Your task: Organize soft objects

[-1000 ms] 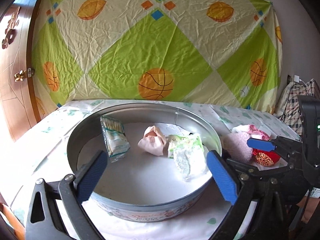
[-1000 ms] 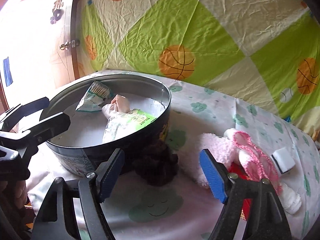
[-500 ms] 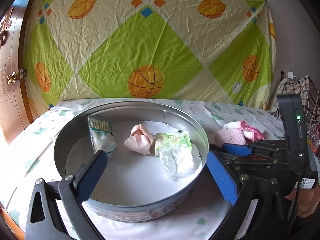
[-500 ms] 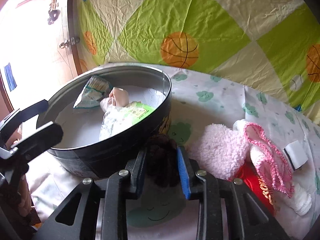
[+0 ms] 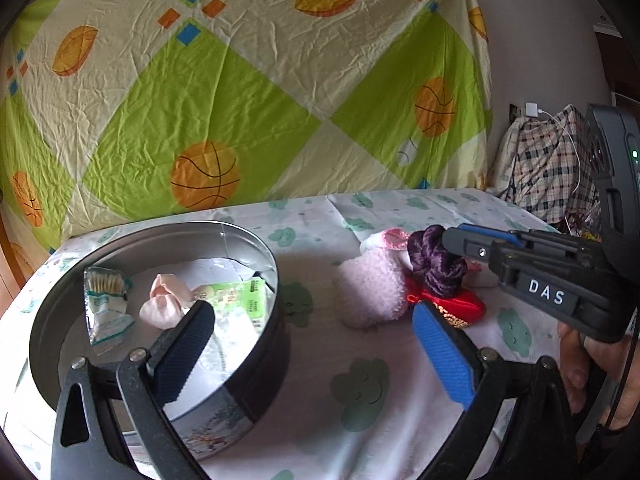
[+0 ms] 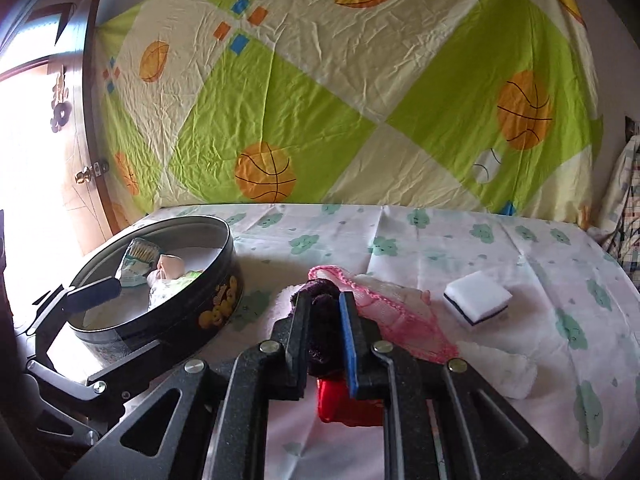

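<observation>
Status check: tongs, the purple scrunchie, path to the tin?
Right tongs shut on purple scrunchie, lifted above pink plush. Left tongs open, empty, at tin. Nothing between scrunchie and tin.

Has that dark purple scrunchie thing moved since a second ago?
Yes. The purple scrunchie lay on the tablecloth beside the round tin; now the right gripper holds it lifted, farther from the tin, above the red pouch.

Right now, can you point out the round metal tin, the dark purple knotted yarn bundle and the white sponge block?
round metal tin (image 5: 256, 248): left wrist view, on its far inner wall.
dark purple knotted yarn bundle (image 5: 434, 266): left wrist view, on its middle strands.
white sponge block (image 6: 476, 295): right wrist view, on its top face.
</observation>
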A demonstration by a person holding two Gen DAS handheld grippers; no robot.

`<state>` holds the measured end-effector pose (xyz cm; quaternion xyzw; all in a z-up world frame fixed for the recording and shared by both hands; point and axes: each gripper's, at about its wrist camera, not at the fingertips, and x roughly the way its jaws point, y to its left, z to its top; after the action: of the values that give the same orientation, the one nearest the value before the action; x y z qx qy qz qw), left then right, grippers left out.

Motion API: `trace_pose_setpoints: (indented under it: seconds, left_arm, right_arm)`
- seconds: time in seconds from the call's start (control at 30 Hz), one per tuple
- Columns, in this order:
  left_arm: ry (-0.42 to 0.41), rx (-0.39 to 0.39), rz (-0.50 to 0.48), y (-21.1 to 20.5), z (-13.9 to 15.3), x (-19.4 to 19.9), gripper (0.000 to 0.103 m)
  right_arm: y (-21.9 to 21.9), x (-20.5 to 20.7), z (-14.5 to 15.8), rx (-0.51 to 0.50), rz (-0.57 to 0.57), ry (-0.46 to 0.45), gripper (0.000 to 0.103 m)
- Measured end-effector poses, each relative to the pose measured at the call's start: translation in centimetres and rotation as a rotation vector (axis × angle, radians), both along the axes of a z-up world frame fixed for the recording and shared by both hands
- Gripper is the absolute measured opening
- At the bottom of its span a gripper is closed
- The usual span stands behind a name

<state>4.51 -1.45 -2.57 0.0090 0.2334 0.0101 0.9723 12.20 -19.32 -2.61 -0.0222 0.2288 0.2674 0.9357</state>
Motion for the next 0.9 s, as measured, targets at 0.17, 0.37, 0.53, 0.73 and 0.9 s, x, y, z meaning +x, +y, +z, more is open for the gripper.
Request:
trace_pose_setpoints:
  seconds: [0.17,0.37,0.53,0.73,0.9]
  left_arm:
    - [0.028,0.008,-0.029,-1.4,-0.5,1.2,0.101]
    - [0.046,0.039,-0.073,-3.2,-0.8,2.4,0.098]
    - [0.032,0.018,-0.038,-2.0,-0.5,2.1,0.098]
    - [-0.045,0.027,0.055,0.9,0.5,-0.5,0.098]
    - [-0.076,0.008,0.111,3.2,0.9,-1.4,0.100]
  right_arm:
    - [-2.6,-0.1,0.3,0.055,-0.046,-0.010,0.007]
    - [-4.1,0.0,-0.3,0.083,-0.065,0.010,0.007]
    - [-2.4,-0.3,-0.3,0.061,-0.003,0.012,0.048]
    - [1.7,-1.3,-1.4,-0.067,0.083,0.001,0.068]
    - [3.3,-1.9,-1.8,-0.075,0.197,0.058,0.068]
